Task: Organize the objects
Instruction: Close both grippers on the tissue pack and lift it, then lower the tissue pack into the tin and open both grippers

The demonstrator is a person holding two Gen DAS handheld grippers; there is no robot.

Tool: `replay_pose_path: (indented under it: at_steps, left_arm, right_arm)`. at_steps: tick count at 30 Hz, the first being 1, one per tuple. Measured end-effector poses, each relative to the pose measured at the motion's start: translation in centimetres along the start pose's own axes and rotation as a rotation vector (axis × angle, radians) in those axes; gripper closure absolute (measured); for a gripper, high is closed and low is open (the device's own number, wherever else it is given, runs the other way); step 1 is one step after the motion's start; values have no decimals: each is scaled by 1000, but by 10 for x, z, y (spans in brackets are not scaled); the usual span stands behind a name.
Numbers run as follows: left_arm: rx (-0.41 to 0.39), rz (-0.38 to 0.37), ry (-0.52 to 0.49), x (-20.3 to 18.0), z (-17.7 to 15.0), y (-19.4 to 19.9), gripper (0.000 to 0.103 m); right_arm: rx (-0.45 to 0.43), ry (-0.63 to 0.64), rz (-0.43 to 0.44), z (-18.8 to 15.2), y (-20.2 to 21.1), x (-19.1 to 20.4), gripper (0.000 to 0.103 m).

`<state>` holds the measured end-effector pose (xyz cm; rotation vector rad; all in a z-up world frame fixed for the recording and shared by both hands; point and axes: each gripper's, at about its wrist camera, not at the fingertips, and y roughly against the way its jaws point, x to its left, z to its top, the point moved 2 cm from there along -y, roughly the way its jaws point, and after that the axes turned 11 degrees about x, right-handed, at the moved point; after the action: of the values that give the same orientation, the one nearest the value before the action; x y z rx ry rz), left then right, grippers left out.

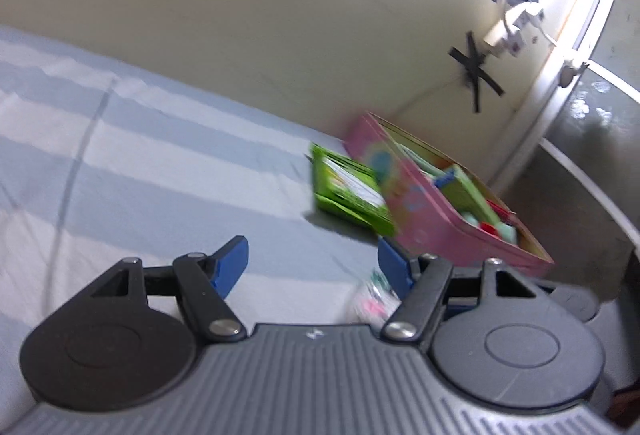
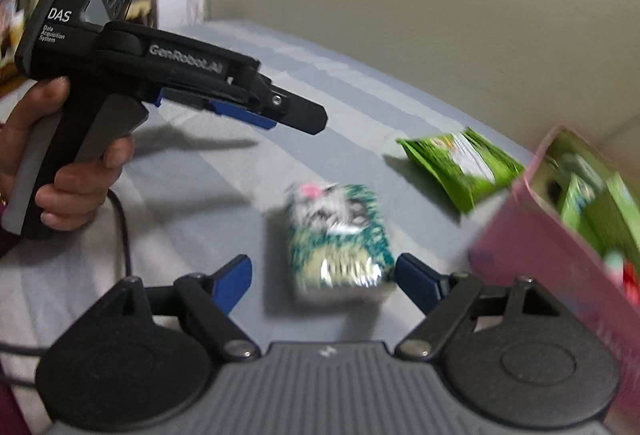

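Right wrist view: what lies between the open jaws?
A teal-and-white patterned packet lies on the striped bedsheet between the right gripper jaws, not yet clamped. The right wrist view shows it, though blurred.

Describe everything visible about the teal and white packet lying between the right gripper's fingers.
The teal and white packet is a soft, glossy pouch, blurred, with a pink patch near its far end. It lies flat on the striped blue sheet, lengthwise between the open right gripper fingers; contact cannot be told. A green packet lies beyond it, apart.
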<state>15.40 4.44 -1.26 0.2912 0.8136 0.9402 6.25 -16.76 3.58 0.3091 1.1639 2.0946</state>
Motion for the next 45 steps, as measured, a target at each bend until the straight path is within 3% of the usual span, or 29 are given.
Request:
replay_pose_path:
  at_steps: [4,7,10,11,12,14,19,25,28,35,41,45]
  left_arm:
    - [57,-55,11,-15,-10,-3,31]
    - [81,-18,-21,-28,-10,-11,31]
    - [131,-28,-15,-34,-10,-20,31]
    - [147,-34,-13,-36,-12,-23,39]
    - [173,-51,-7,-38,-14,-30,54]
    - [181,-27,-2,-42,-17,-33,59]
    - [149,-64,-48,-72,2,-23,59]
    - [106,-100,-193,-133,45,-43,59]
    - [106,-89,-239,-153,57,-71,59]
    - [149,-53,-229,-158,68,-118,57]
    - [157,-19,-223,-153,65,-128,57]
    - [143,-3,-220,-153,66,-121,57]
  right_arm:
    - [-36,-98,15,-10,-2,-7,21]
    - [-46,-180,16,-18,-7,-16,22]
    - [-59,-225,34,-20,-6,-20,29]
    - [-62,-225,36,-19,-8,-20,33]
    - [-73,-213,33,-21,-7,-17,48]
    - [-98,-193,1,-21,-5,-13,49]
    - [-211,-239,-33,-28,23,-23,49]
    - [-348,-308,-159,-28,61,-67,49]
    - [-364,-371,-179,-26,62,-97,49]
    - [-338,-446,-175,-29,39,-141,47]
    - [-342,-468,-182,-35,31,-143,34]
    - [-370,-487,-192,-38,38,-141,33]
